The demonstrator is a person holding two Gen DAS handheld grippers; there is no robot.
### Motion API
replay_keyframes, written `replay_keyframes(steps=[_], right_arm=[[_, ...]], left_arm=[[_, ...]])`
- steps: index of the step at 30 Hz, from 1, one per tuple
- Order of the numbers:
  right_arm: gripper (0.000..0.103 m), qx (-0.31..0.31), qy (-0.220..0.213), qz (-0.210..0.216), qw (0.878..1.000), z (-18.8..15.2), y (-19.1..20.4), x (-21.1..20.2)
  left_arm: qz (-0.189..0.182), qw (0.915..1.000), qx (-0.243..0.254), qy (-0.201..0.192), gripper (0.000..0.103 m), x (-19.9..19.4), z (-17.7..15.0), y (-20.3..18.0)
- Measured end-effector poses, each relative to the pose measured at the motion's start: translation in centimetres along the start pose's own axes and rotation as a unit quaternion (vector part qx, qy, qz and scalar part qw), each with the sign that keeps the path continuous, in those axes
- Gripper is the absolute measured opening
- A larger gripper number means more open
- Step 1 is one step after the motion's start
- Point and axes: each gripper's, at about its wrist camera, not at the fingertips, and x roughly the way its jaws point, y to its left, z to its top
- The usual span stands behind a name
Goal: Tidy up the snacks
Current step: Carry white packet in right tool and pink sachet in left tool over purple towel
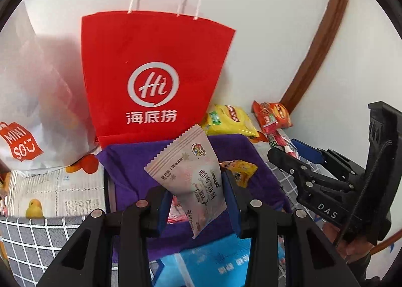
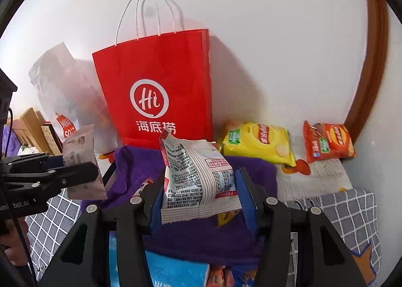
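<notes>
snack packets sit in both grippers at once. the left gripper (image 1: 198, 199) pinches a pale pink packet (image 1: 193, 176) between its blue pads, the packet standing tilted, its crimped top leaning away to the left. the right gripper (image 2: 198, 199) is closed on a white packet with red trim (image 2: 198, 176), its printed back turned toward the camera and its upper end crumpled.

directly beneath and ahead of both grippers is a purple fabric bin (image 1: 130, 169), and a small yellow snack (image 1: 238, 170) lies inside it just beyond the left gripper's right finger. nearer, below the fingers, a blue packet (image 1: 216, 259) shows at the bin's near edge.

beyond the bin, a red paper bag (image 1: 153, 73) with white twisted handles stands upright against the white wall. to its left leans a white plastic shopping bag (image 1: 32, 111) with a red logo. ahead and to the right of the bin, a yellow chip bag (image 2: 258, 142) lies flat on the printed cloth, and a red chip bag (image 2: 328, 141) lies farther right, near the brown door frame (image 2: 371, 73). grey checked bedding (image 2: 351, 214) covers the surface on either side of the bin.
</notes>
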Motion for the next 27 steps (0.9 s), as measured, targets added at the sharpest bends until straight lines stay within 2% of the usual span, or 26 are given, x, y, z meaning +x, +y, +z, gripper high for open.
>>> replay_keyframes(steps=[10, 13, 23, 27], right_arm=[[0.052, -0.017, 0.006, 0.008, 1.000, 0.4, 0.6, 3.5], [0.052, -0.025, 0.025, 0.007, 0.999, -0.1, 0.3, 4.9], [0.052, -0.047, 0.043, -0.028, 0.998, -0.1, -2.1, 6.1], [0.052, -0.043, 0.053, -0.024, 0.997, -0.2, -3.0, 6.4]], left_arm=[[0.019, 0.9996, -0.013, 0.013, 0.037, 1.7, 0.0, 2.1], [0.024, 0.9995, -0.010, 0.019, 0.037, 2.2, 0.0, 2.3], [0.028, 0.9988, -0.016, 0.035, 0.037, 3.5, -0.4, 2.8], [0.026, 0.9988, -0.022, 0.037, 0.037, 3.5, -0.5, 3.2]])
